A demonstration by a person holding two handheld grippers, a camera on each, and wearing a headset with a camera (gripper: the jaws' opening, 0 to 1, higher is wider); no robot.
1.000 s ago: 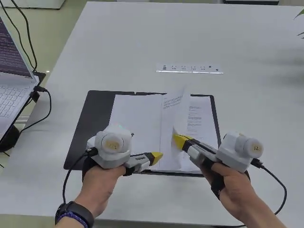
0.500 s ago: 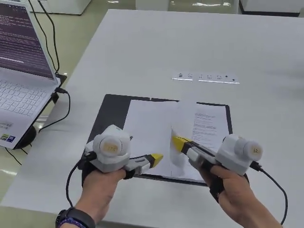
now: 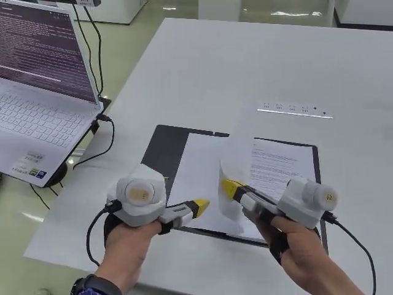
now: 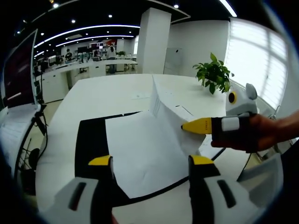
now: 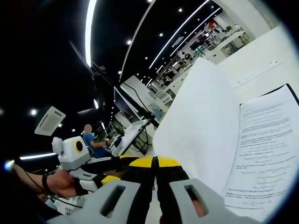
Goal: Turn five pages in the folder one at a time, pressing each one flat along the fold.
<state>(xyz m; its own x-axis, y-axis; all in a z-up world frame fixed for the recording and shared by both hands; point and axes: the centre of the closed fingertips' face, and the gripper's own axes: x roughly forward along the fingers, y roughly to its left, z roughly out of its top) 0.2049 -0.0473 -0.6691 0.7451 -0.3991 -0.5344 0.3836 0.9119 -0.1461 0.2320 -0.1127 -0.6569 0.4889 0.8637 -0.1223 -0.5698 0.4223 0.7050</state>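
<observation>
While the turning page stood nearly upright along the fold of the folder, which ran away from you, your right gripper pinched its near edge, and your left gripper, jaws wide, hovered just left, over the landing side.

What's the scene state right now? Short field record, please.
folder: open flat on table, black cover showing at left
page: lifted, standing near upright over the fold, not yet laid down
right gripper: shut on page's lower edge
left gripper: open, holding nothing, over near edge of left sheet
right sheet: printed, lying flat
laptop: open, off to the left
</observation>
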